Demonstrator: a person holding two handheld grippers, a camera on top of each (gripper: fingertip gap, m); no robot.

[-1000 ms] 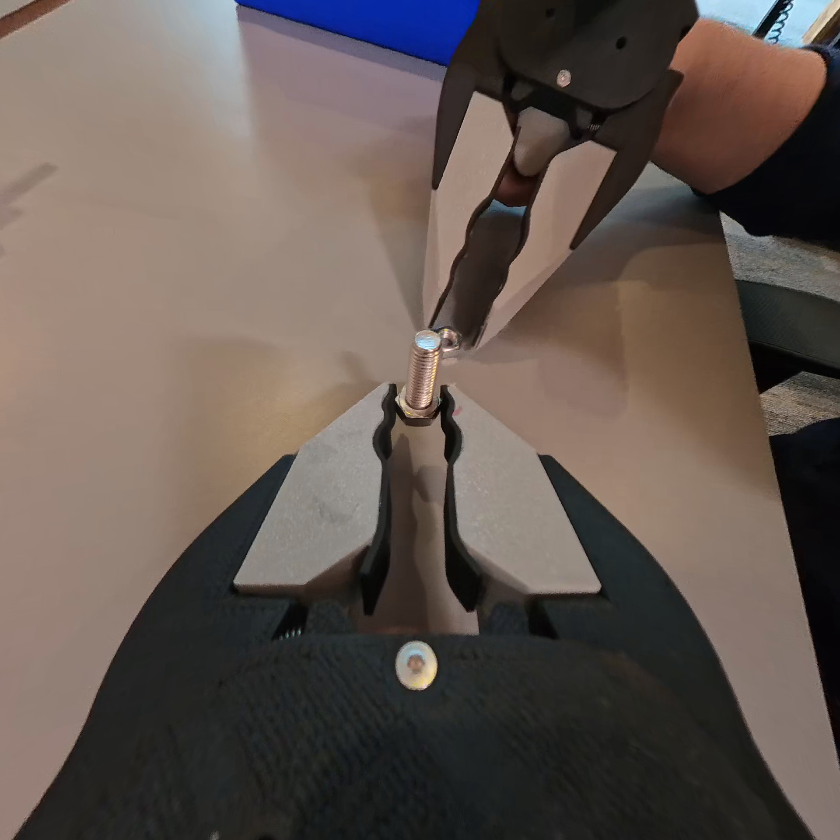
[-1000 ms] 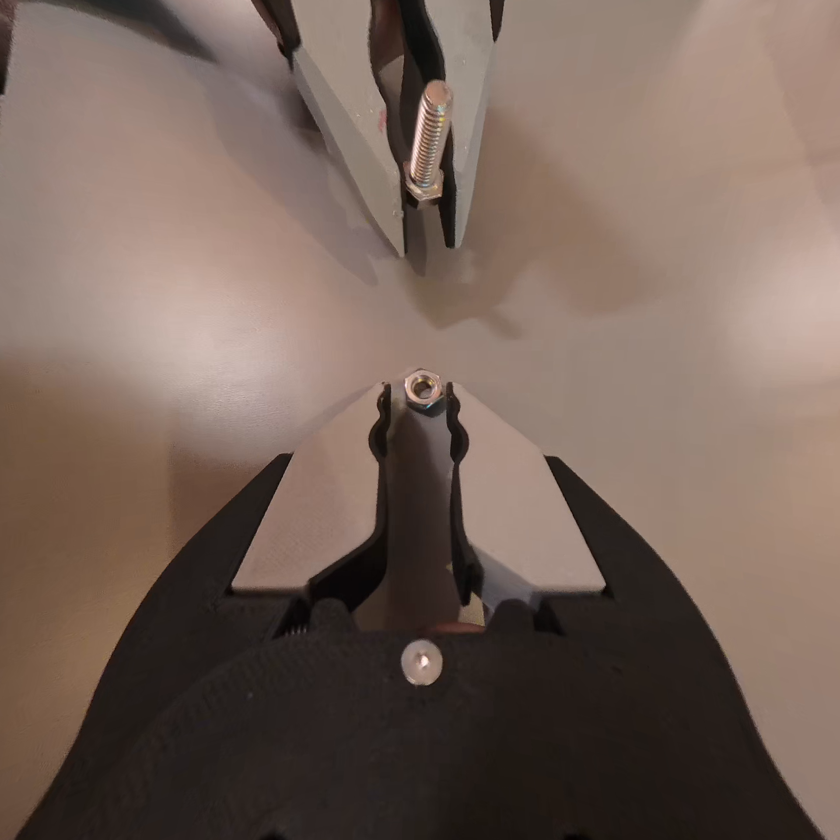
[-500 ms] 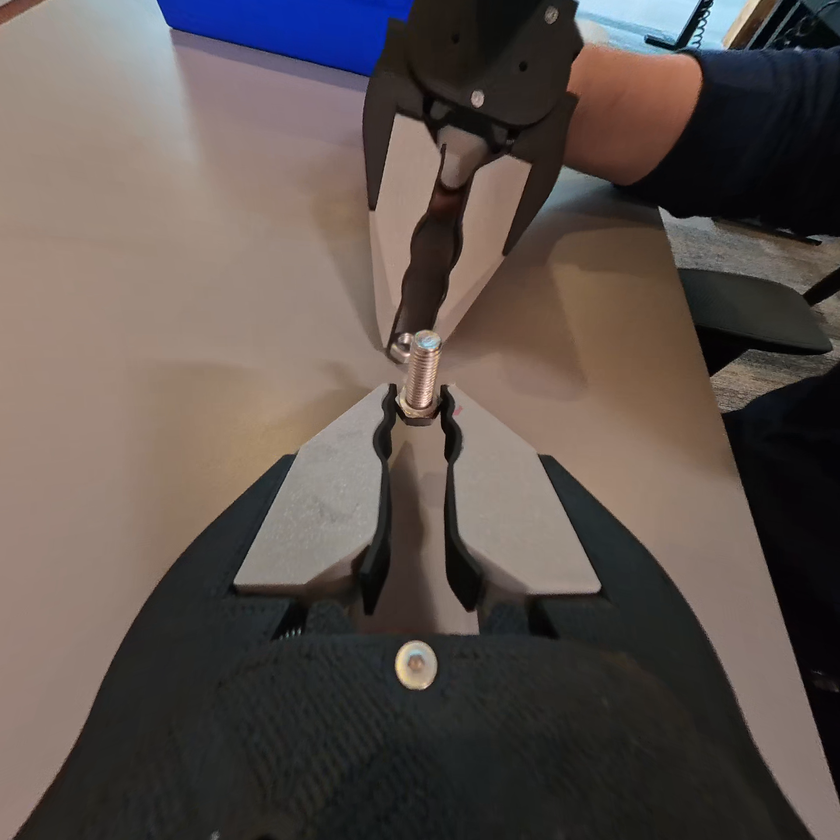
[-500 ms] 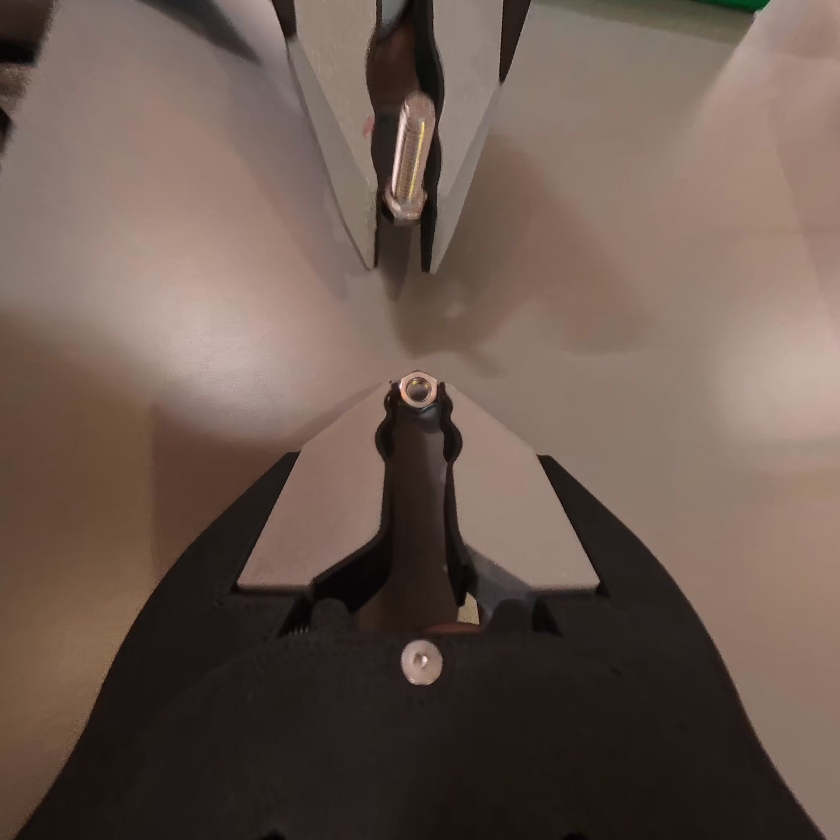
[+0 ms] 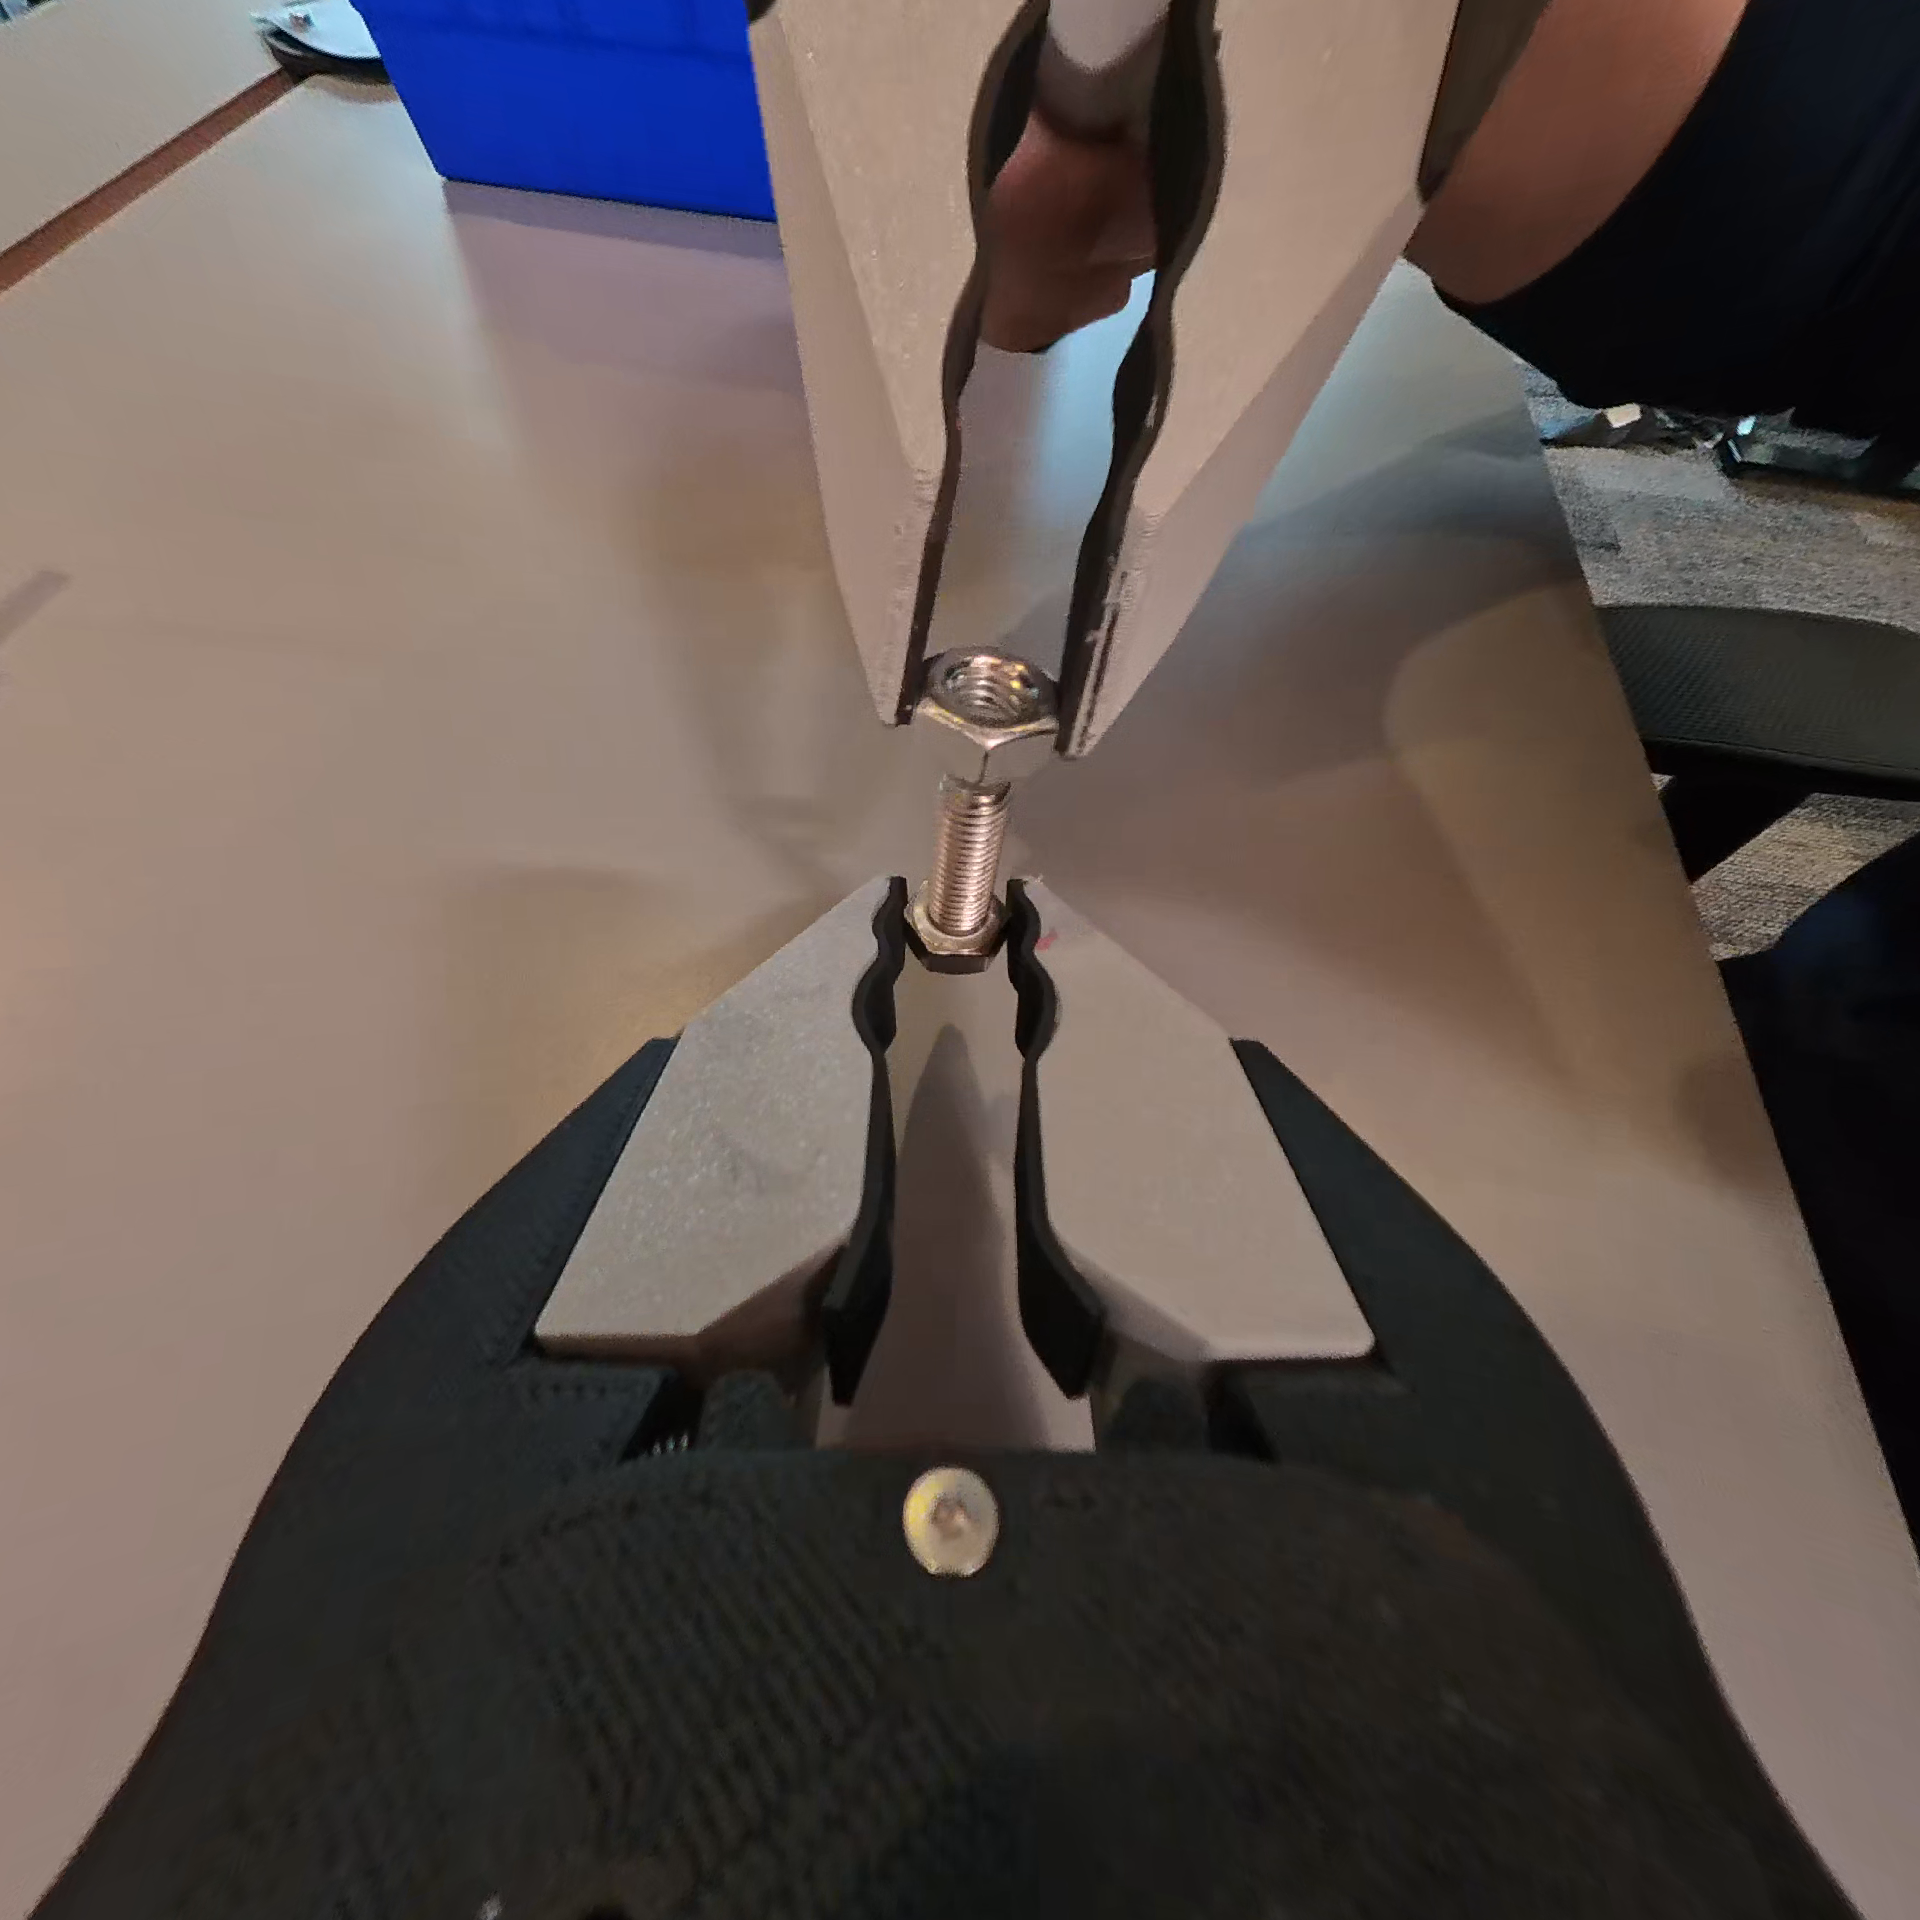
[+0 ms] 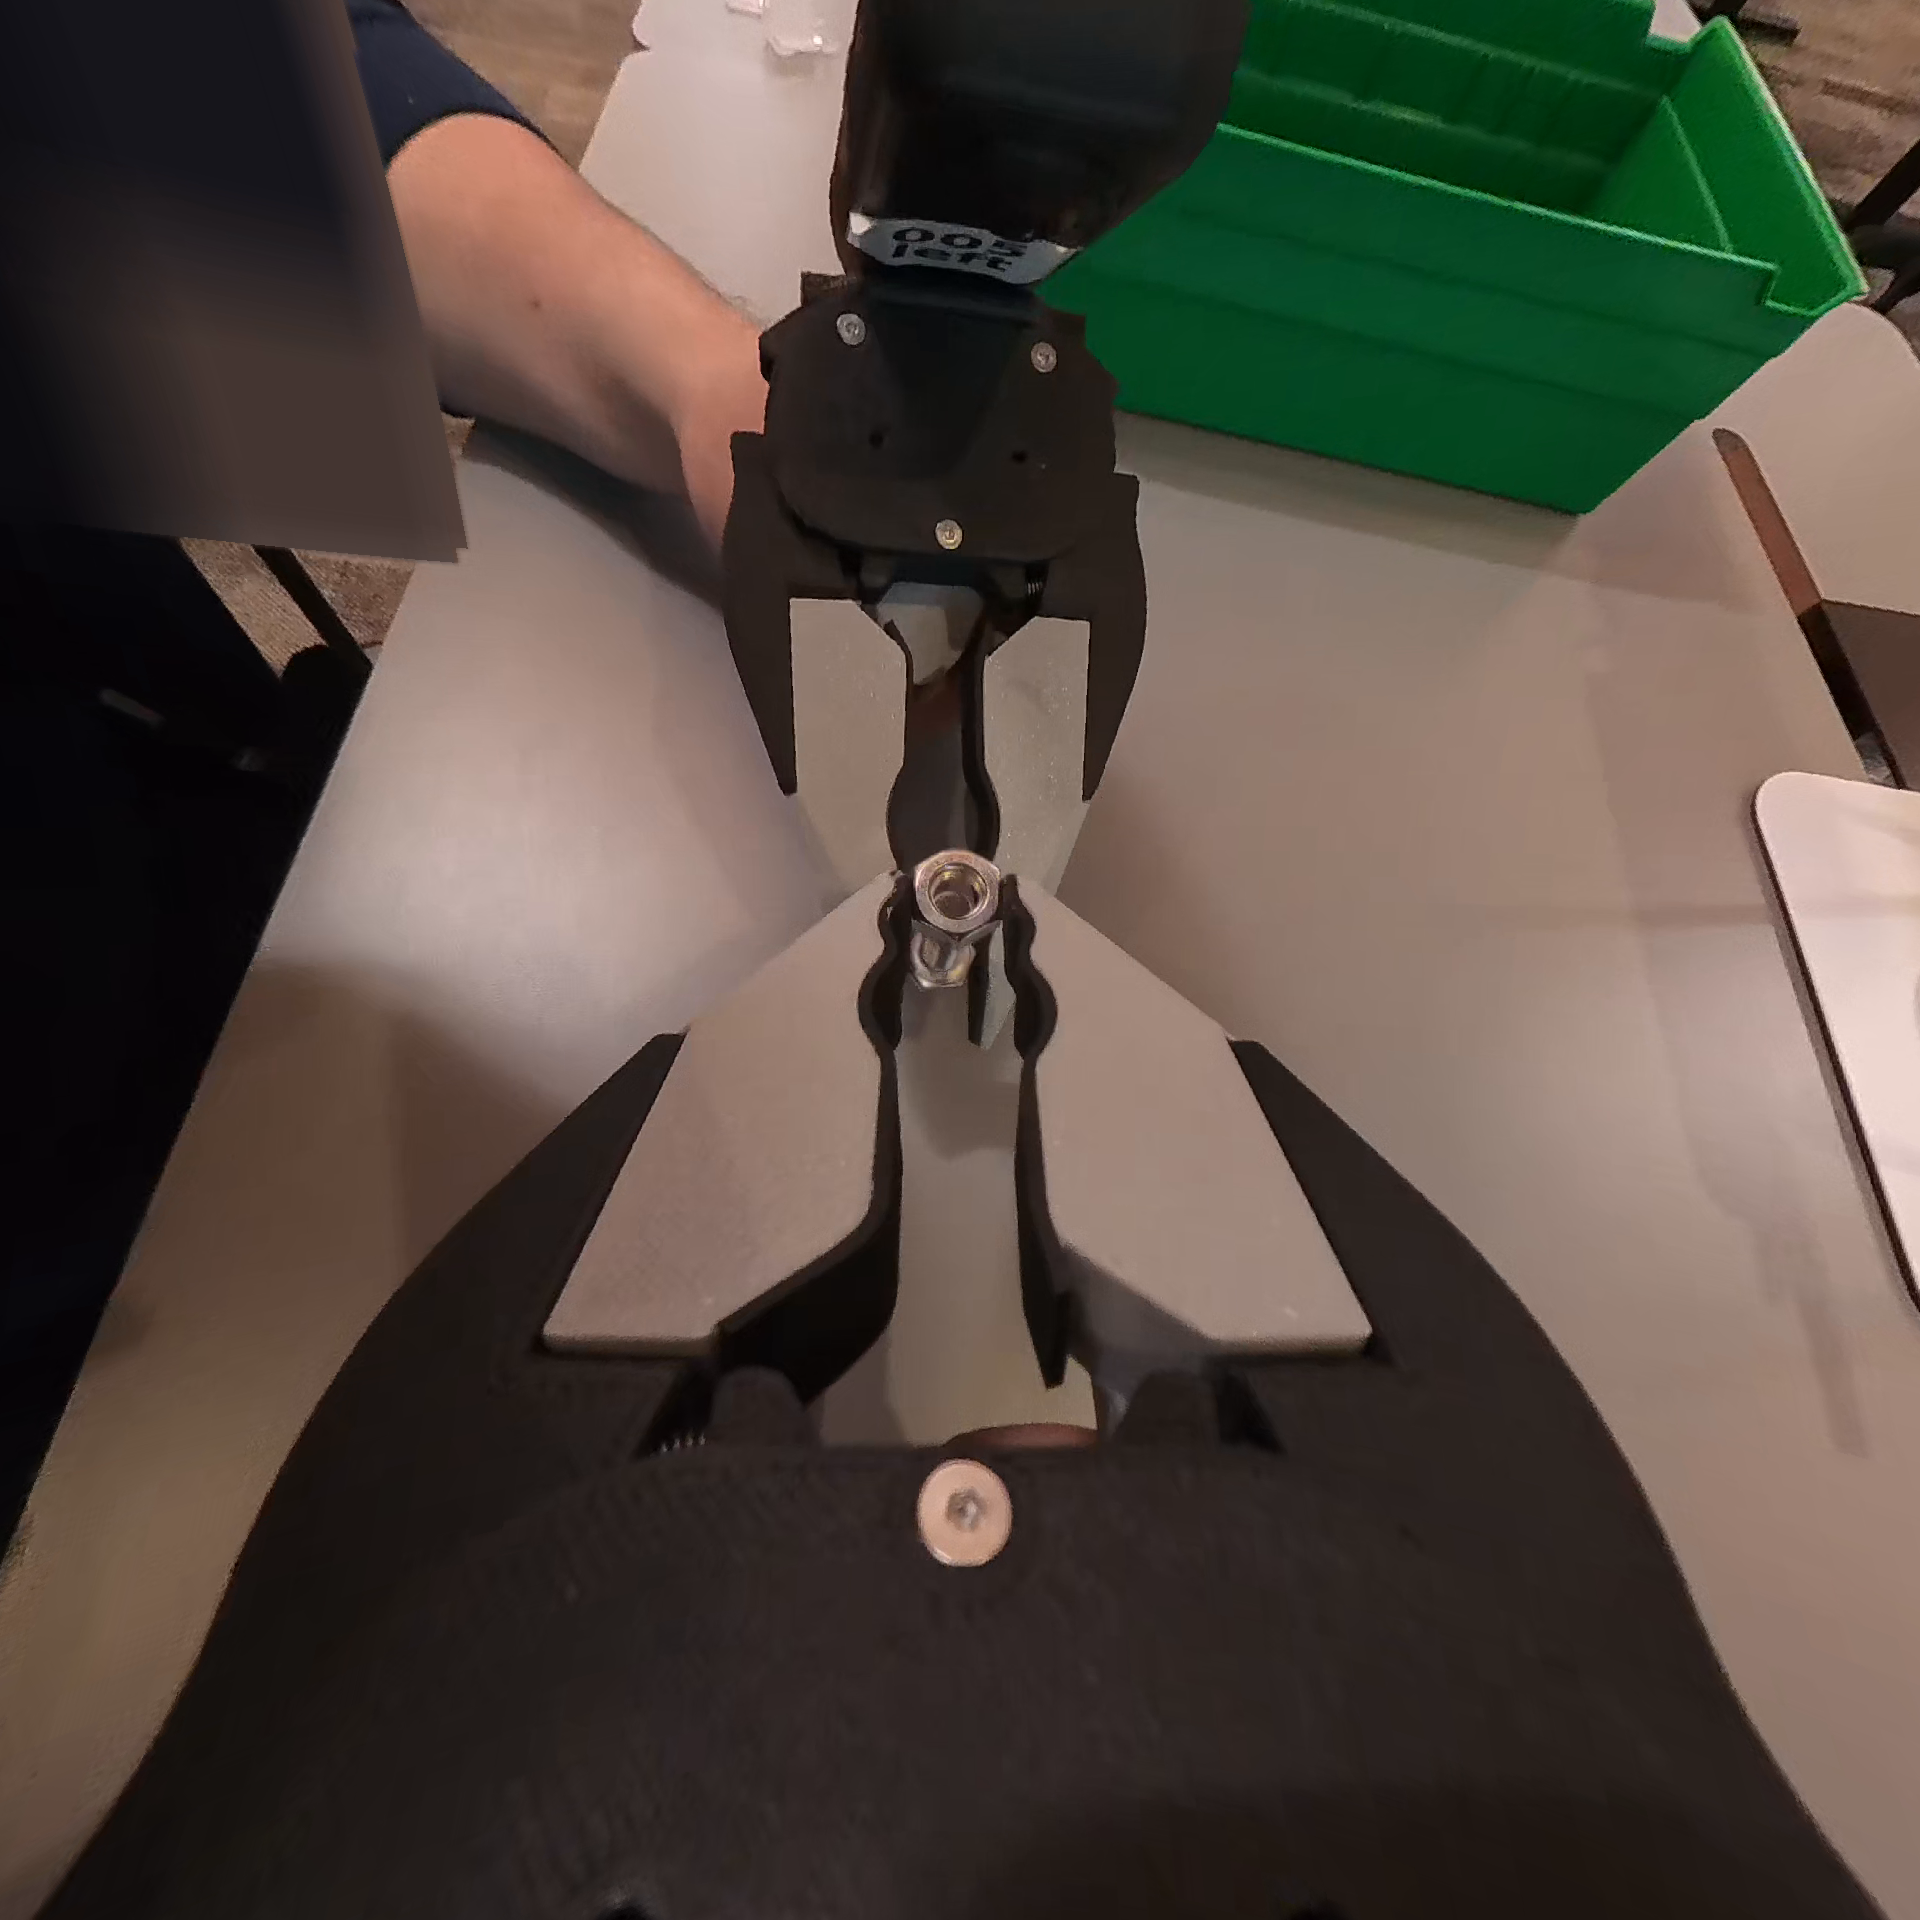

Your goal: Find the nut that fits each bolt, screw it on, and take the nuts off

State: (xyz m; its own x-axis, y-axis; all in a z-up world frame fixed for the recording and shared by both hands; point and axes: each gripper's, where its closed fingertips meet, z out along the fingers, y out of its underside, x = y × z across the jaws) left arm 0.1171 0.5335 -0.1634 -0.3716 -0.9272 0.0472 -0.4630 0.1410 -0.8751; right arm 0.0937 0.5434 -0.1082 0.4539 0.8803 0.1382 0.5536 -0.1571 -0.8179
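My left gripper [image 5: 956, 920] is shut on the hex head of a silver bolt [image 5: 968, 868], which stands upright with its thread pointing up. My right gripper [image 5: 987, 717] comes down from above, shut on a silver hex nut [image 5: 985, 712]. The nut sits right over the tip of the bolt's thread, touching or almost touching it. In the right wrist view the nut [image 6: 951, 896] is pinched between the right gripper's [image 6: 951, 914] fingertips, and the bolt [image 6: 938, 961] shows just below it, with the left gripper [image 6: 940, 831] beyond.
A blue bin [image 5: 582, 104] stands at the far side of the grey table [image 5: 364, 623]. A green bin [image 6: 1455, 301] is at the back right in the right wrist view, and a white board [image 6: 1849, 997] lies at the right edge. A person's arms hold both grippers. My hands' fingertips stand some 6 cm from each other.
The right gripper closed on the nut, lifted it off the table and brought it over the bolt's tip. The left gripper kept its hold on the bolt throughout.
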